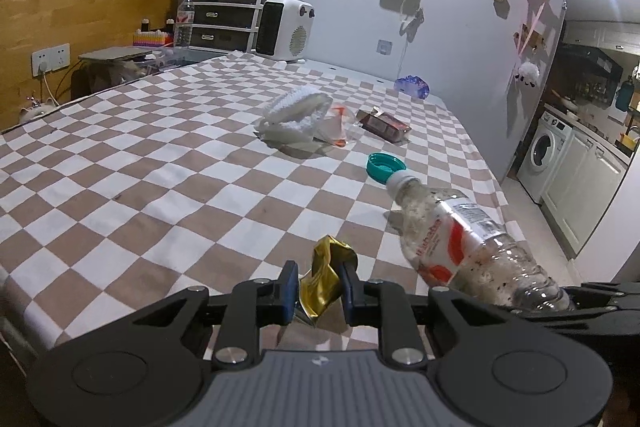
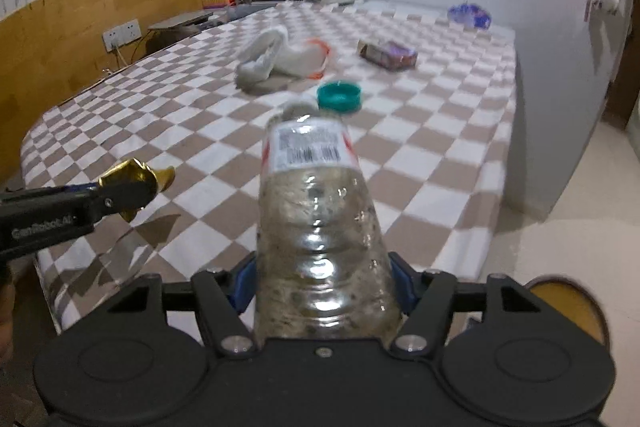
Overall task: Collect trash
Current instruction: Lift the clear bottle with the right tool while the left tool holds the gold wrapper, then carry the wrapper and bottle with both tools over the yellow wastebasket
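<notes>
My left gripper [image 1: 319, 283] is shut on a crumpled gold wrapper [image 1: 326, 279] and holds it above the near edge of the checkered table [image 1: 160, 167]. The wrapper also shows in the right wrist view [image 2: 136, 179]. My right gripper [image 2: 324, 283] is shut on a clear plastic bottle [image 2: 316, 211] with a red and white label, open neck pointing forward; it also shows in the left wrist view [image 1: 460, 239]. On the table lie a teal cap [image 1: 385, 167], a dark snack box [image 1: 384, 125], a clear bag with orange print [image 1: 340, 125] and a blue-purple wrapper [image 1: 412, 87].
A white knitted item [image 1: 292, 115] lies mid-table. A white heater [image 1: 284, 29], a drawer unit [image 1: 228, 15] and an upright water bottle [image 1: 184, 21] stand at the far end. The table's right edge drops to the floor [image 2: 560, 247]. A round yellow object [image 2: 568, 307] sits low right.
</notes>
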{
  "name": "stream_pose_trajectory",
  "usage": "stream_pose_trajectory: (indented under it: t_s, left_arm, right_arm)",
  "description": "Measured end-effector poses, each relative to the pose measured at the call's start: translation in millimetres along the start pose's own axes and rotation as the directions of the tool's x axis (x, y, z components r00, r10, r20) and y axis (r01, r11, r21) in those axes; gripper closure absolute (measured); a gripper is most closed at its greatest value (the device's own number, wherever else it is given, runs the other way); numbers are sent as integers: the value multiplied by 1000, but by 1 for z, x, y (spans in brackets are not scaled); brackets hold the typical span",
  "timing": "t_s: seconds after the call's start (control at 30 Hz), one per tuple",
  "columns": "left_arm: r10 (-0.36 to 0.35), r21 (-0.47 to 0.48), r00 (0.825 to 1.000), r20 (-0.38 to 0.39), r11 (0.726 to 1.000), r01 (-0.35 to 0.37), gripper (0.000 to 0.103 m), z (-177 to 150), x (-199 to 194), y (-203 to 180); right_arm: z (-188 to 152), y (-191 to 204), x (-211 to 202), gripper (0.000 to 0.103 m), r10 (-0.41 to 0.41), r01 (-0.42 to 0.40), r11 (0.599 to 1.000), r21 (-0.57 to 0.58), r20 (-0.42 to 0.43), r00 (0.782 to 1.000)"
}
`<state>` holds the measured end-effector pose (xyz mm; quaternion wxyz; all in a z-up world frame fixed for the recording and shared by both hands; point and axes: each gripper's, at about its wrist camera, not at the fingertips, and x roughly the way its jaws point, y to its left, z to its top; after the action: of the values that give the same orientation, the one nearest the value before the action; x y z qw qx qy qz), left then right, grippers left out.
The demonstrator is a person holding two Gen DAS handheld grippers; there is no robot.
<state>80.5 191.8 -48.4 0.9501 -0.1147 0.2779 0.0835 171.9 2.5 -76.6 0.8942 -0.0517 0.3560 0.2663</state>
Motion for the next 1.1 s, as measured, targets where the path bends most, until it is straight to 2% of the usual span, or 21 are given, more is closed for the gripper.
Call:
stream_pose_trajectory:
  t_s: [0.47,0.67,0.87,1.1]
  left_arm:
    - [-12,44,999,39,999,11,80,-2,-24,-25]
    - [-31,82,997,68,996,26,80,1,-36,-49]
    - [-98,134,990,103,987,84,80,7,-46,-86]
    - [-178,190,979,105,969,155,80,12,-47,-136]
  right_arm:
    - [-12,-19,-54,40,-33,19,995,100,144,989]
    - [-21,-34,-79,39,-81,59,990,127,180,980]
    - [-31,-57,-106,39,-141,107,981,161,216,966]
    - [-42,-88,-140,39,-220,173,965,197,252,942]
